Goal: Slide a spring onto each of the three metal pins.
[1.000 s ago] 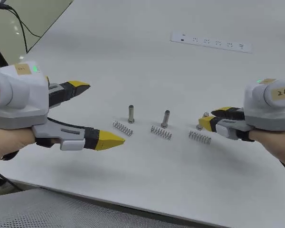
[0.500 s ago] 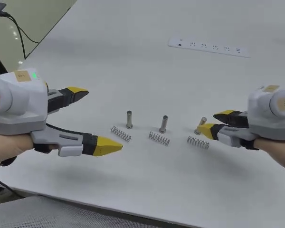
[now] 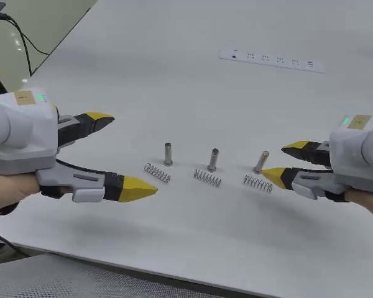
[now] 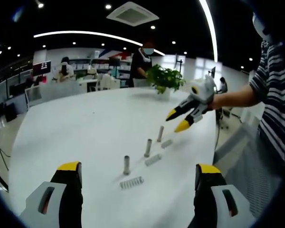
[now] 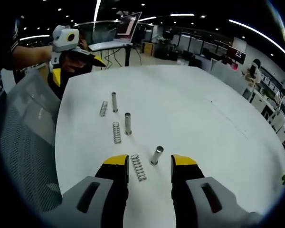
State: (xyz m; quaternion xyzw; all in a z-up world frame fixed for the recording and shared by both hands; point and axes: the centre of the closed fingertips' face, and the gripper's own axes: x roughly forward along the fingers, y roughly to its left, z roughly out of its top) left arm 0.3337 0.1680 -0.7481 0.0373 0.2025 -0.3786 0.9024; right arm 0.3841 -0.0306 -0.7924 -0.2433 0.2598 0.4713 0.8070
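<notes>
One spring (image 3: 257, 182) is found flat just ahead of the released, empty right hand-held gripper (image 3: 285, 161), lengthwise along its jaws, its pin (image 3: 262, 162) just beside it.

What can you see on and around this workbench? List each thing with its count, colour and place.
Pins: three, silver, upright in a row mid-table.
Springs: three, silver, lying one near each pin.
Power strip: one, white, table's far side.
Table: one, white, underneath.
Cables: a few, black, past the table's left edge.
Plant: one, green, table's end, left gripper view.
Left gripper: one, grey and yellow, open, left of pins.
Right gripper: one, grey and yellow, open, by the right pin.
Hands: two, holding the grippers.
</notes>
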